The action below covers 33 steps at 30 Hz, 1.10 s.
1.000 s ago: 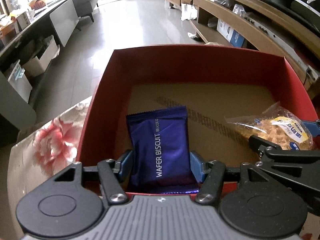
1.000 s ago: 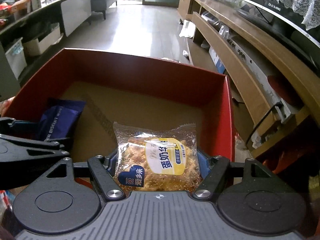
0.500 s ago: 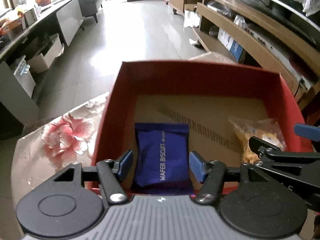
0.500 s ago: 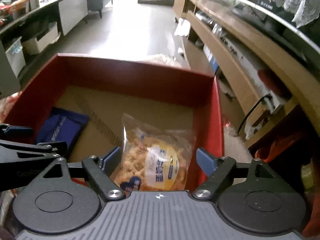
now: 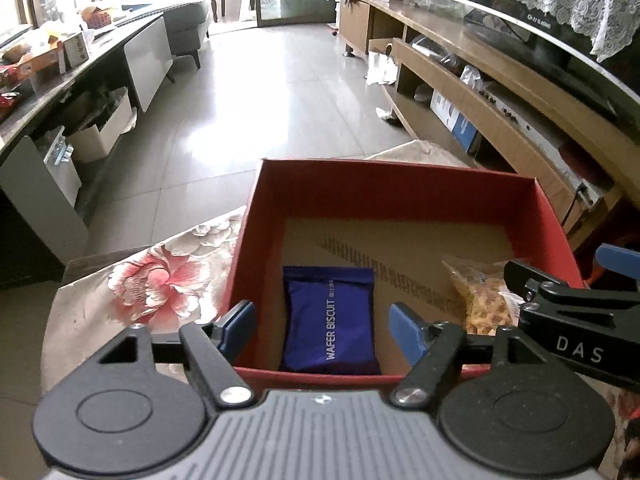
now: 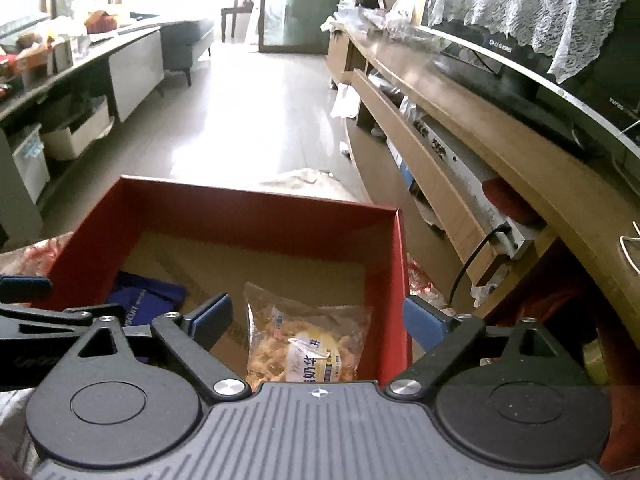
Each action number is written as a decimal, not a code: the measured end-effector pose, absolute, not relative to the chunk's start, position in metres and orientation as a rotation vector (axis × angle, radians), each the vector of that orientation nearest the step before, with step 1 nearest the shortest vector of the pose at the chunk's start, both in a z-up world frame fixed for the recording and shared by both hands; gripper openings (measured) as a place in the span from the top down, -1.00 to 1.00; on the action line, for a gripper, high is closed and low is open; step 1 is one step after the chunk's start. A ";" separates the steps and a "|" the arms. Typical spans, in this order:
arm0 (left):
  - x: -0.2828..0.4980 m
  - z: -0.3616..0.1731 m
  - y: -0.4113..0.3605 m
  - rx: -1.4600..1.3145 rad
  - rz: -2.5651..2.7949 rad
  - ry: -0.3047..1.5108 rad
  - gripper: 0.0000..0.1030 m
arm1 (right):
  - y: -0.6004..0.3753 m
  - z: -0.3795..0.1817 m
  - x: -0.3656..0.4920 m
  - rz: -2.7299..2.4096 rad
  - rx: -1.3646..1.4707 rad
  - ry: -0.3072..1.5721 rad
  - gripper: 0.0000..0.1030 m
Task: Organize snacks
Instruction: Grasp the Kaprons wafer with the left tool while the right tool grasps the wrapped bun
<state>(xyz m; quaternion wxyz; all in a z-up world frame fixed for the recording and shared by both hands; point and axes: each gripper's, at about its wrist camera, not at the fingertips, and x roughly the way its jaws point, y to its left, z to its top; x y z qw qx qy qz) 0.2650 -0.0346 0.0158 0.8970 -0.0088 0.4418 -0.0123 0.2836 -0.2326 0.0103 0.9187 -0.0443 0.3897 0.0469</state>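
Red box ahead of the tongs, lined inside with plain brown card bearing a band of dark hatch marks. Deep blue wafer biscuit packet with white lettering, between the left tongs' blue pads. Clear crisp-cake packet, golden-yellow within, yellow-and-white label. Beige tablecloth left of the box, patterned with pink and white peonies. Black linkages, grey ribbed housing.

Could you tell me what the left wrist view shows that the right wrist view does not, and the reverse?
Left wrist only: the pink flower tablecloth beside the box, and the blue wafer biscuit packet's full face.
Right wrist only: the clear crispy-snack bag's yellow label.
Both: the red cardboard box holding both packets, with neither packet gripped.
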 end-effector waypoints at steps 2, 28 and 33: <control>0.260 0.019 -0.032 -0.022 -0.025 0.911 -0.50 | -0.233 0.013 0.280 0.097 -0.083 0.796 -0.87; 0.184 0.005 0.045 -0.090 0.012 0.999 -0.61 | -0.192 0.006 0.213 0.211 -0.069 0.933 -0.91; 0.175 -0.006 0.063 -0.100 0.032 1.028 -0.62 | -0.172 -0.007 0.201 0.248 -0.094 0.990 -0.91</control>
